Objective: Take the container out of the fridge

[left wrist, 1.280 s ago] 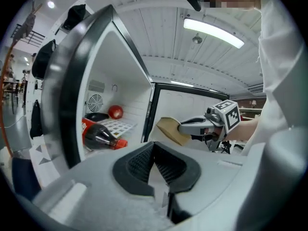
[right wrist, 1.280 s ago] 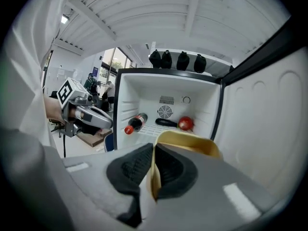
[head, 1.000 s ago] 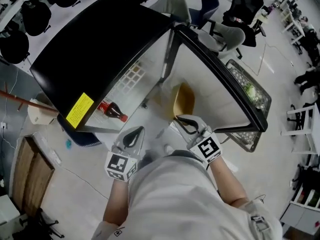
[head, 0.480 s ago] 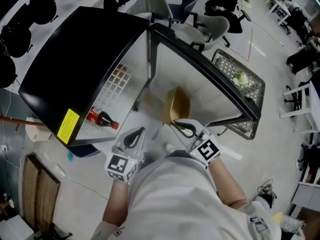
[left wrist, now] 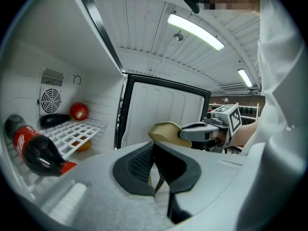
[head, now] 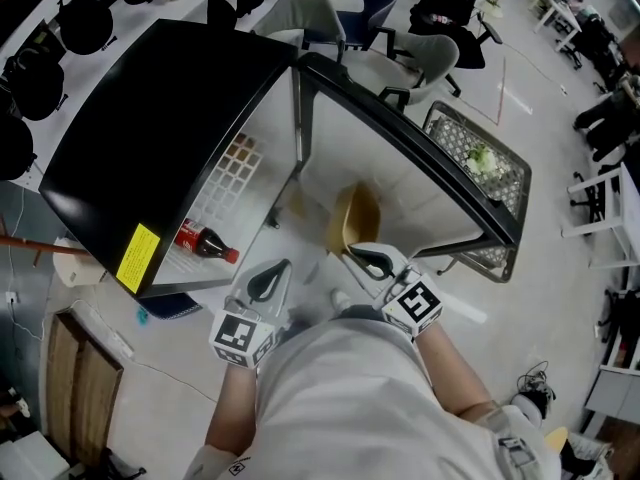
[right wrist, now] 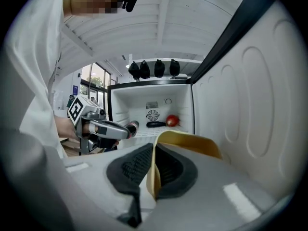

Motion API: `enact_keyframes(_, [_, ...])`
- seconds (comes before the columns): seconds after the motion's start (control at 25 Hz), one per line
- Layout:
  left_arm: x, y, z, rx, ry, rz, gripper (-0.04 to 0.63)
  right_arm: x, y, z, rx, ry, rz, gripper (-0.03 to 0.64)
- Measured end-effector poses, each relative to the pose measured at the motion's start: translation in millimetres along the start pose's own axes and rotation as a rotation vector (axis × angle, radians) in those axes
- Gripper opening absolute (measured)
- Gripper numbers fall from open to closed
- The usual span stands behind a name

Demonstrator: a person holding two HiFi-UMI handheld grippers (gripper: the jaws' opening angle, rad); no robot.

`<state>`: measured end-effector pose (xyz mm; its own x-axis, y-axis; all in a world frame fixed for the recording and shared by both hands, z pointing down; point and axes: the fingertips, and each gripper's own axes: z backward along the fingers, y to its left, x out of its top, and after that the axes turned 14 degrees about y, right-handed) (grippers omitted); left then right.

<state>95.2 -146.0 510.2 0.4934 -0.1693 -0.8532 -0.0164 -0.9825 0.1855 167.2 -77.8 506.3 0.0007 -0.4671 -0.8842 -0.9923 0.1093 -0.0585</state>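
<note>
A tan, bowl-like container [head: 355,218] hangs in front of the open black fridge [head: 150,118], outside its white compartment. My right gripper [head: 352,255] is shut on the container's rim; in the right gripper view the rim [right wrist: 192,143] stands edgewise between the dark pads of the right gripper [right wrist: 153,150]. My left gripper [head: 283,265] is a little to the left, shut with nothing in it. The left gripper view shows the closed left gripper [left wrist: 155,150], and beyond it the container [left wrist: 166,131].
The fridge door [head: 420,158] stands open to the right. On the white wire shelf lie a cola bottle [head: 205,241], a red round fruit [left wrist: 79,111] and a dark long object [left wrist: 55,120]. A wire basket [head: 505,203] stands behind the door; office chairs [head: 310,13] are beyond.
The head view has shifted a little. The right gripper still holds the container before the fridge opening, and both grippers have hardly moved.
</note>
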Motion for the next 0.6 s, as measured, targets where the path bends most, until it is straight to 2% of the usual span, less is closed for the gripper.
enact_keyframes(0.6, [-4.8, -5.4, 6.8, 0.04, 0.001, 0.011, 0.009, -4.9, 10.3, 0.7, 0.049, 0.006, 0.004, 0.021])
